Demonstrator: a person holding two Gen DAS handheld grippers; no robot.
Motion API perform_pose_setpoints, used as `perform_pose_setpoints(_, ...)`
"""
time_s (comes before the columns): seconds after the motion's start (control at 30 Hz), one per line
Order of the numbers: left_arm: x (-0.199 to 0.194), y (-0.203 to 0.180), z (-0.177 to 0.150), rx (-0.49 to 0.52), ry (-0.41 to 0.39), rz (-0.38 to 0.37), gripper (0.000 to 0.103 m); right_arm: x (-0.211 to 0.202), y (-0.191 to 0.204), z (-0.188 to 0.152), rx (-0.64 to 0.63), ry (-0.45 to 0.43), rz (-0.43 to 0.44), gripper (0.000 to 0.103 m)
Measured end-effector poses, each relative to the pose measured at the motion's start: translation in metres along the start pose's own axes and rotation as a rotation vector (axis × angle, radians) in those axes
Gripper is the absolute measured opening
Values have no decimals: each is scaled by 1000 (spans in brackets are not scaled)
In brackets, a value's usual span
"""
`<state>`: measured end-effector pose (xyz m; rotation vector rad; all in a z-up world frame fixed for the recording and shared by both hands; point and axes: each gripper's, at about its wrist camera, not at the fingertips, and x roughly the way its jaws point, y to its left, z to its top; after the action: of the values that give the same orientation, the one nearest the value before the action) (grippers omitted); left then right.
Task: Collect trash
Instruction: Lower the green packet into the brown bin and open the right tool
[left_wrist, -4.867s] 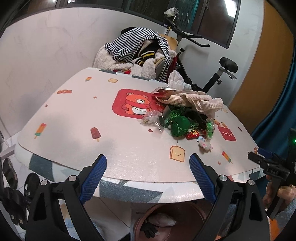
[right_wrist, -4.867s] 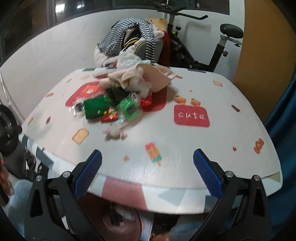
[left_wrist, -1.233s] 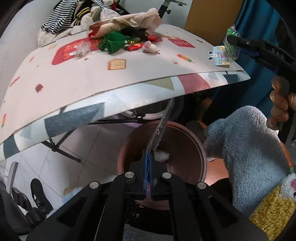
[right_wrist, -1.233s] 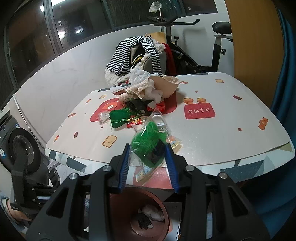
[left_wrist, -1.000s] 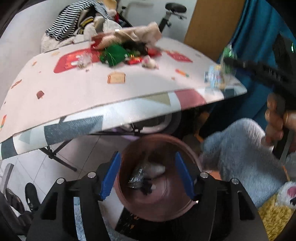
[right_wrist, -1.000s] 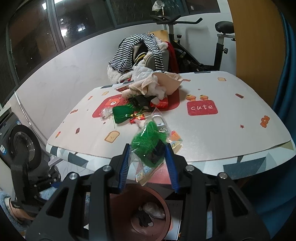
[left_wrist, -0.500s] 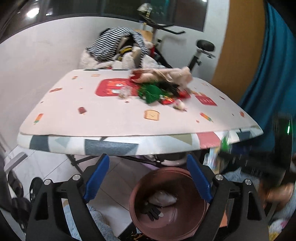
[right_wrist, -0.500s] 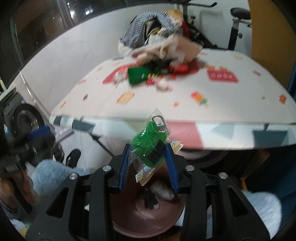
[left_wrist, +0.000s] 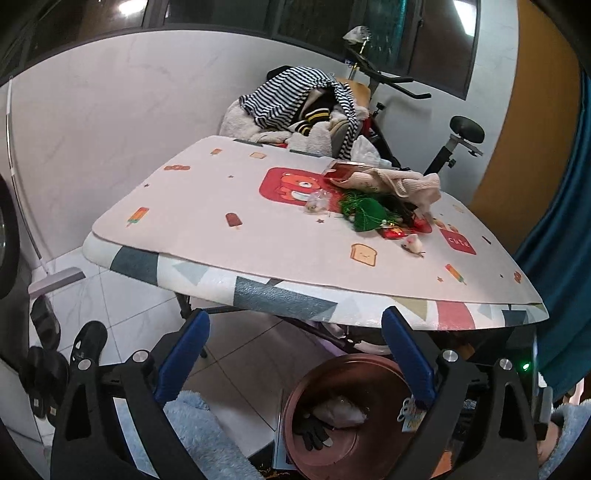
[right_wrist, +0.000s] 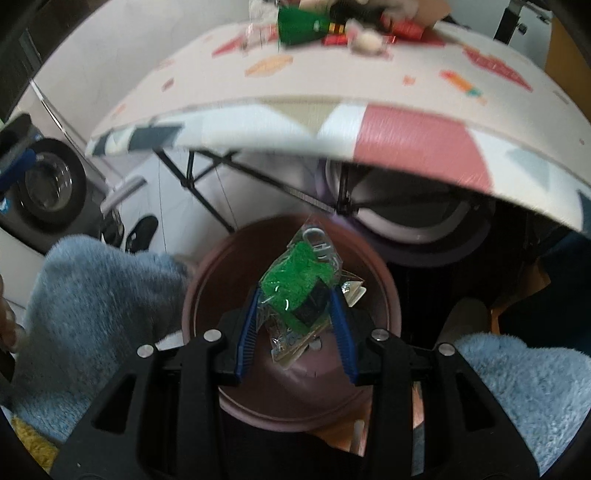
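Observation:
My left gripper (left_wrist: 293, 328) hangs in front of the table edge, its jaws opening wide with nothing between them. On the patterned table (left_wrist: 258, 258) lies a pile of trash (left_wrist: 373, 214): a green pouch, red wrappers, a clear wrapper (left_wrist: 314, 201) and a small white lump (left_wrist: 412, 243). Below the edge stands a brown bin (left_wrist: 343, 360) holding a black glove and a white wad. My right gripper (right_wrist: 295, 295) points down over the bin (right_wrist: 207, 266), shut on a clear packet with green stuffing (right_wrist: 295, 280).
Striped clothes (left_wrist: 295, 99) heap on a chair behind the table, beside an exercise bike (left_wrist: 458, 136). Shoes (left_wrist: 88, 343) lie on the tiled floor at left. A person's fluffy blue sleeves (right_wrist: 96, 295) flank the bin. A washing machine (right_wrist: 44, 192) stands at left, a blue curtain (left_wrist: 554, 221) at right.
My left gripper let a clear wrapper go into the bin, opened wide and rose to face the table. My right gripper sank from table height to just over the bin, still holding the green packet.

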<state>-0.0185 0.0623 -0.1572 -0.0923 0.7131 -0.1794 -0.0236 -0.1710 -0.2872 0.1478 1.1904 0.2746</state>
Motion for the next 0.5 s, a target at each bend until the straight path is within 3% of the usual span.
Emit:
perform_pose_setpoints(0.2,2,4,-2,-12,11,-1,92,6,3,-1,-10,24,-4,46)
perform_pose_setpoints(0.27,1,5,-2,-15,8,-1,92,3,5,-1,-15,6,-3,59)
perform_pose_setpoints(0.37,3,5,-3,-19,14,0,92,-7,5,1,-20,-44,-10,87)
perform_pose_setpoints(0.5,6,6,-4,-24,27,4,92,-22,1,6,1,-121,-31,97)
